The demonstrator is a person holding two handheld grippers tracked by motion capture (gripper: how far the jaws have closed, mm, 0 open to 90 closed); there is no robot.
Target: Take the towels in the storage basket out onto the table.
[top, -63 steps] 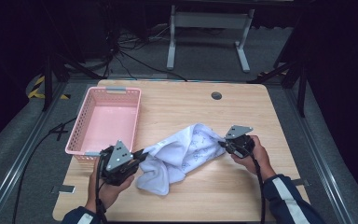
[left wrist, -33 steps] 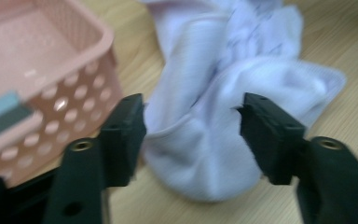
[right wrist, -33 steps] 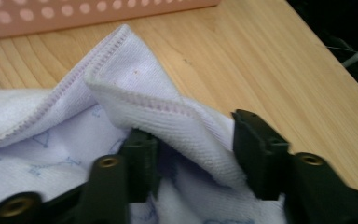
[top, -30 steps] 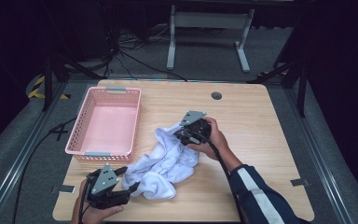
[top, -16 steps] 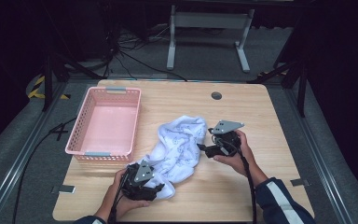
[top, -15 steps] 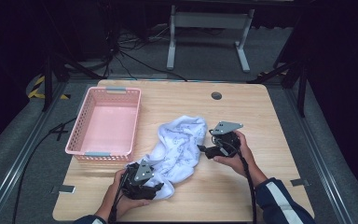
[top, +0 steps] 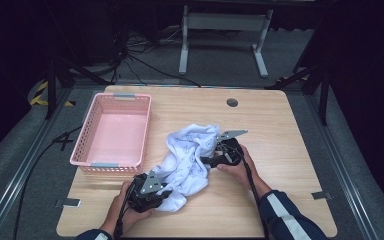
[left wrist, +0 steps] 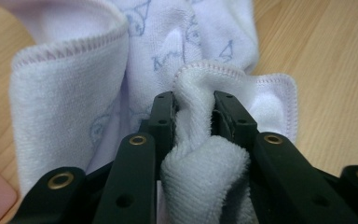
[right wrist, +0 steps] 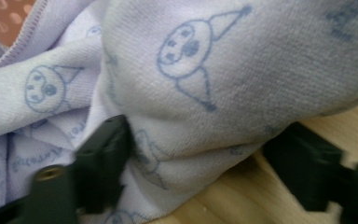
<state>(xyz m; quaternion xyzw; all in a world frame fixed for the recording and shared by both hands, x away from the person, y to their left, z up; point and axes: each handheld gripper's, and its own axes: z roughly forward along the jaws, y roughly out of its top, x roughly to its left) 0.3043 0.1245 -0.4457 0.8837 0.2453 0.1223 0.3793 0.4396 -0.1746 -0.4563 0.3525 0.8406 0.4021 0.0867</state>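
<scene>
Lying crumpled on the wooden table (top: 290, 150), just right of centre toward the near edge, a white towel (top: 190, 155) with a blue cartoon print runs from its far right end down to its near left corner. A pink plastic basket (top: 92, 130) sits to its left, close beside it but not touching as far as the high view tells.

The left gripper (top: 161, 192) is at the towel's near left corner. In the left gripper view its jaws have just been closing and now pinch a bunched fold of hemmed terry between the pads (left wrist: 165, 116); cloth bulges out below the pinch.

The right gripper (top: 211, 159) is at the towel's right side, about mid-length. Its jaws have just been closing, yet in the right gripper view they stand spread, with a rounded hump of printed towel (right wrist: 205, 93) between them; the left jaw touches cloth, the right jaw stands clear over bare wood
</scene>
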